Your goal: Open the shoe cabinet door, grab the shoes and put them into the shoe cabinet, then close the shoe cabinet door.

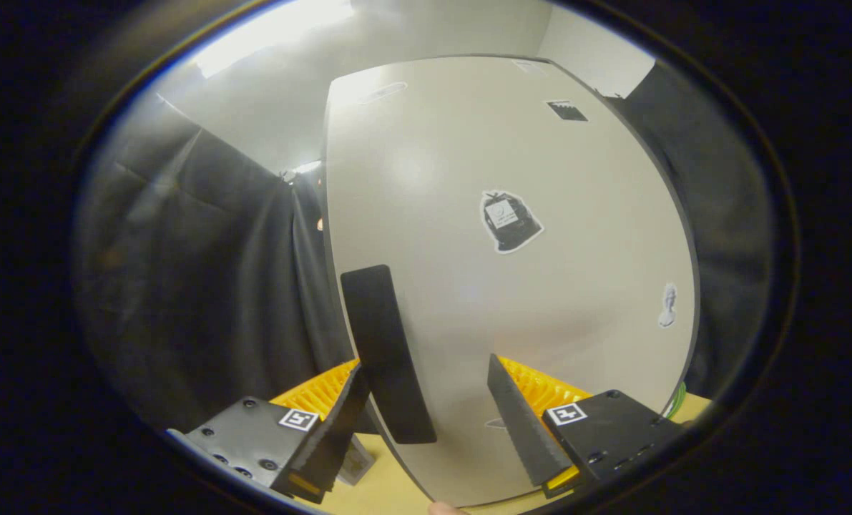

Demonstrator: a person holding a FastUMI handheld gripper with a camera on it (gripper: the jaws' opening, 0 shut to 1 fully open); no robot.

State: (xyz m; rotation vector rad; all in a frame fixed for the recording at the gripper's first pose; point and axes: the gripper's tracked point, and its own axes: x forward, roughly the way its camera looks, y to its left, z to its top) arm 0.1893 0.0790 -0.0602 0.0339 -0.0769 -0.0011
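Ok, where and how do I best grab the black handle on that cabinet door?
Take the black handle across its narrow width near the middle, coming straight on at the door face. It is a long upright bar by the door's left edge, already between the fingers of the open gripper, nearer the left one. Shift slightly left to centre it before closing.

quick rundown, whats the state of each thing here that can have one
pale grey shoe cabinet door: looks shut, though its far edges are hard to judge; stickers on its face
long black handle: upright by the door's near edge, not gripped
black-and-yellow two-finger gripper: open, one finger on each side of the handle, neither pressing on it
black cloth booth wall: hanging, creased
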